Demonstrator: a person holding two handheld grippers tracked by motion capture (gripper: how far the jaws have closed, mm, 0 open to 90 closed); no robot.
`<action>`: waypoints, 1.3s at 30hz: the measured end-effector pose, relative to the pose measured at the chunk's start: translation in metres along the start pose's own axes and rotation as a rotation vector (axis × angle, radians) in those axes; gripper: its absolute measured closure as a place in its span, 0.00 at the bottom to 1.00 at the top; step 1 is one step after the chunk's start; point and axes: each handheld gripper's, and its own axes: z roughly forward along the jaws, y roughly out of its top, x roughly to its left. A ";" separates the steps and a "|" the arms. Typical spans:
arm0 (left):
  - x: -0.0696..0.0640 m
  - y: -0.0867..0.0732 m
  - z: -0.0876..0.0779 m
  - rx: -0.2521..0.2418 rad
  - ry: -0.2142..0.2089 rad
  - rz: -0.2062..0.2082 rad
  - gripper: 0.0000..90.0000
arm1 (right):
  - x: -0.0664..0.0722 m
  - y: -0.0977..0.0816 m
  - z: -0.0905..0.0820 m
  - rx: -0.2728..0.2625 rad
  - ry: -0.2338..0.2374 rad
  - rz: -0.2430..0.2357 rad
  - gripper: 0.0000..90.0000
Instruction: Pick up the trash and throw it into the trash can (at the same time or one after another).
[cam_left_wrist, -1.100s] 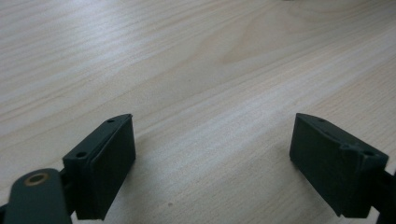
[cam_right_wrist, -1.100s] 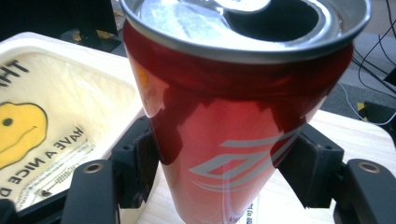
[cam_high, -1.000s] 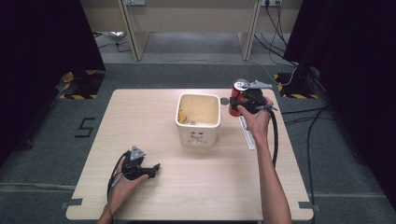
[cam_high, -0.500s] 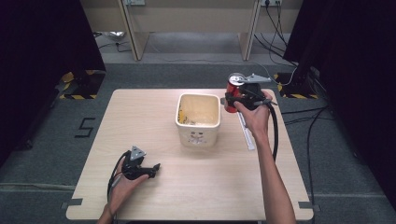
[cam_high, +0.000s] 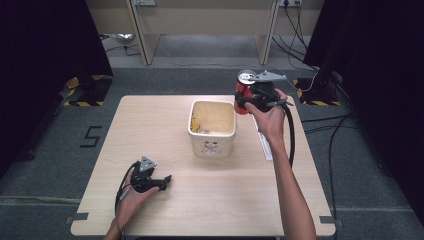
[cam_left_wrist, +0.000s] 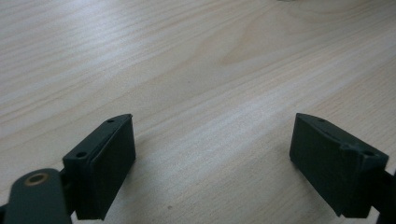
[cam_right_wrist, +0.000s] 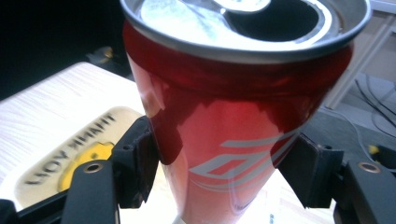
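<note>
- Red can (cam_high: 244, 90): opened drinks can, silver top with the mouth hole showing. Held upright and clear of the table (cam_high: 150, 130), above the table's far right part, just right of the bin's far rim.
- Same can in the right gripper view (cam_right_wrist: 229, 140): sits squarely between the two black jaws, one pad against each side of the lower body, top rim rising above them.
- Right gripper (cam_high: 250, 100): jaws clamped on the red can, gripping it from the near side; the person's right hand (cam_high: 270, 117) wraps the handle; grey three-cornered plate on top; black cable loops down along the forearm.
- Left gripper (cam_high: 162, 181): rests low on the near left part of the table in the person's left hand (cam_high: 134, 192), well apart from the can and the bin. In the left gripper view its jaws stand wide apart with bare wood grain between them.
- Bin (cam_high: 212, 127): cream square tub, open top, yellowish scraps inside, standing at mid-table; a printed face on its near wall.
- White strip (cam_high: 265, 145): flat, narrow item lying on the table right of the bin, under the right forearm; what it is cannot be told.
</note>
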 end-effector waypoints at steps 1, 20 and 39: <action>0.000 0.000 0.000 0.000 0.000 0.000 0.15 | 0.002 0.001 0.000 -0.002 0.010 0.001 0.38; 0.000 0.000 0.000 0.002 0.000 0.006 0.15 | 0.046 0.007 0.032 0.036 0.147 -0.041 0.38; 0.000 0.000 0.000 0.003 -0.001 0.008 0.15 | 0.073 -0.016 0.073 0.138 0.205 -0.056 0.38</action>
